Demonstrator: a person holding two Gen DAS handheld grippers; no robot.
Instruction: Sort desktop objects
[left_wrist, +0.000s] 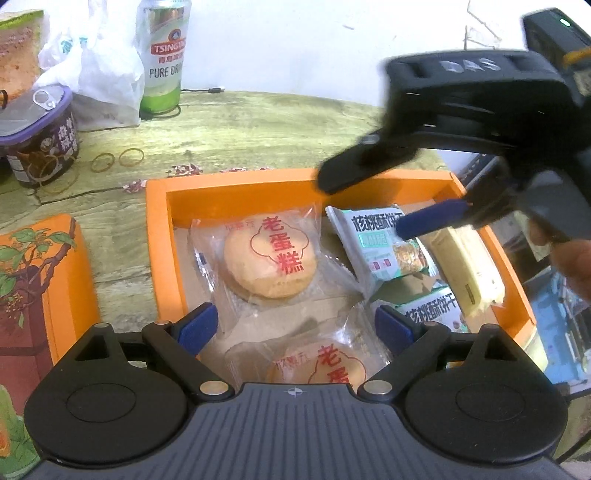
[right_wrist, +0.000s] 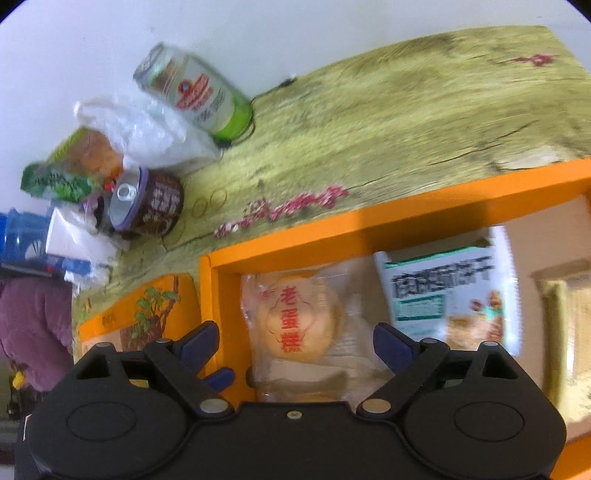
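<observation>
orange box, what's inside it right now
The orange box holds two round cakes in clear wrappers, two teal-and-white biscuit packets and a pale yellow bar. The left claw's body covers the near edge, so anything there is hidden.

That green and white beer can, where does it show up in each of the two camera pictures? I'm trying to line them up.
Left wrist view: the beer can stands upright at the top left, beside a white plastic bag.
Right wrist view: the same can appears tilted in the upper left, because that camera is rolled.
Shared landmark: the orange box holding wrapped cakes.
</observation>
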